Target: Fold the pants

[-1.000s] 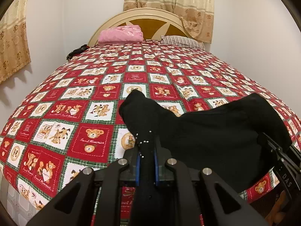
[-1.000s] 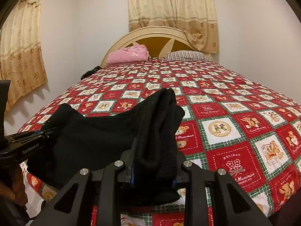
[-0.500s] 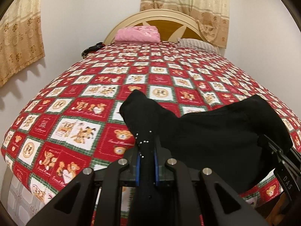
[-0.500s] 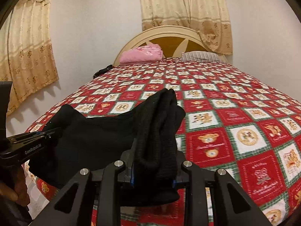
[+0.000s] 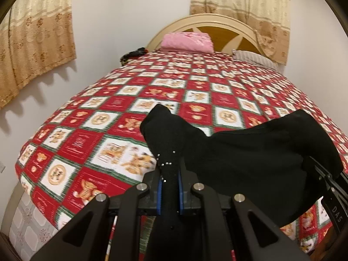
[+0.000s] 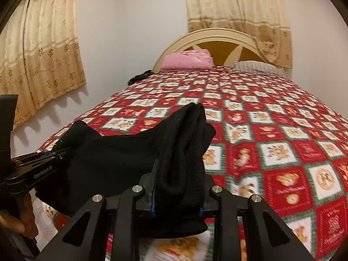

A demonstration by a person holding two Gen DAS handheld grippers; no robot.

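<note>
Black pants [image 5: 250, 156] hang stretched between my two grippers over the near end of the bed. My left gripper [image 5: 169, 187] is shut on a thin black edge of the pants, which stands up past the blue pads. In the right wrist view the pants [image 6: 113, 158] sag leftwards to the left gripper [image 6: 54, 153]. My right gripper [image 6: 177, 198] is shut on a thick bunched fold of the same cloth. The right gripper's body [image 5: 330, 187] shows at the right edge of the left wrist view.
The bed has a red, green and white bear-print quilt [image 6: 271, 119]. A pink folded blanket [image 6: 187, 59] and a striped pillow [image 6: 258, 67] lie by the headboard [image 6: 217, 41]. A dark item [image 6: 139, 77] sits at the bed's far left corner. A hand [image 6: 15, 215] holds the left gripper.
Both grippers have swung sideways with the pants still stretched between them; the bed's left edge and the left wall now fill more of both views. The grips are unchanged.
</note>
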